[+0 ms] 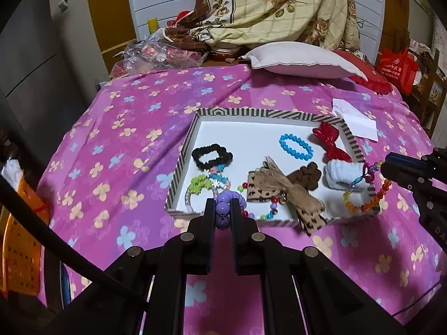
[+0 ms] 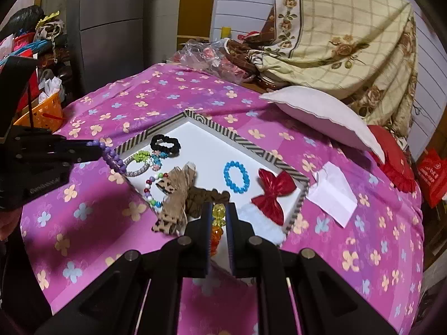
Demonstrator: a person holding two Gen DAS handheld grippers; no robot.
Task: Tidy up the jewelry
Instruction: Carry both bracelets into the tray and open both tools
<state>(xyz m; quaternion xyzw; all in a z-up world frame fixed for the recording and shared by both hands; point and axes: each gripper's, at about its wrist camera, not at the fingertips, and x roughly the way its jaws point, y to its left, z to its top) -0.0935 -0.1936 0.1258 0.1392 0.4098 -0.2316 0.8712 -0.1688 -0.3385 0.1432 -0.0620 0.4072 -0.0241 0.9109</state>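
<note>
A striped-rim tray [image 1: 232, 112] [image 2: 215, 126] with a white floor lies on the pink bedspread. In it are a black scrunchie [image 1: 212, 155], a blue bead bracelet [image 1: 295, 146] [image 2: 236, 176], a red bow [image 1: 331, 142] [image 2: 272, 192], a brown scrunchie [image 1: 306, 178], a leopard bow [image 1: 290, 192] and bead strands. My left gripper [image 1: 222, 205] is shut on a purple bead bracelet [image 1: 223, 209] [image 2: 111, 157] over the tray's near left edge. My right gripper [image 2: 218, 209] is shut on a multicoloured bead bracelet [image 2: 218, 223] [image 1: 363, 192] over the tray's right corner.
A white pillow [image 1: 301, 60] and a red cushion [image 2: 396, 162] lie at the bed's far end under a hanging floral quilt [image 1: 268, 5]. A white paper [image 1: 354, 120] lies right of the tray. An orange basket [image 1: 19, 251] stands left of the bed.
</note>
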